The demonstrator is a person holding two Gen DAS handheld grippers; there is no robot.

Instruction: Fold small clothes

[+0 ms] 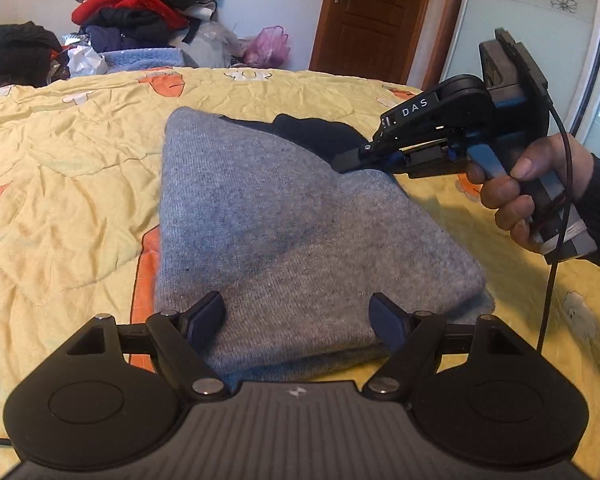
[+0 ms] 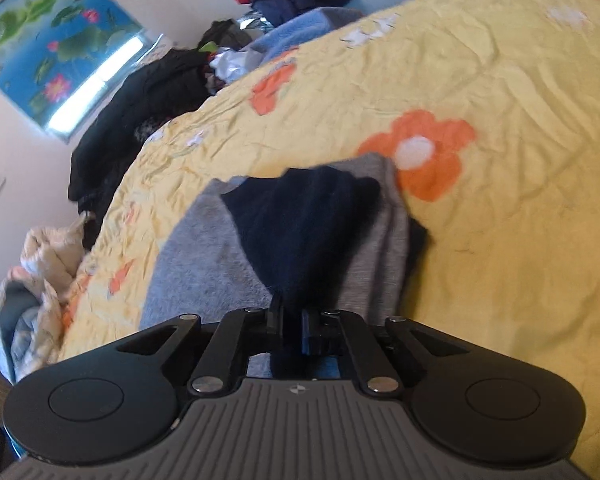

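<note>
yellow floral quilt [image 1: 80, 152] | clothes heap [image 1: 140, 12] (red on top) | wooden door [image 1: 376, 12]

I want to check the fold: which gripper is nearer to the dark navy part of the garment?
Right. The right gripper is shut on the navy part; the left gripper stands open over the grey part, away from it.

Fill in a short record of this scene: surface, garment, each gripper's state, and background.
surface: yellow floral quilt
garment: grey knit, folded, with a navy part
left gripper: open, over the grey knit's near edge
right gripper: shut on the navy part
background: clothes pile, door
</note>
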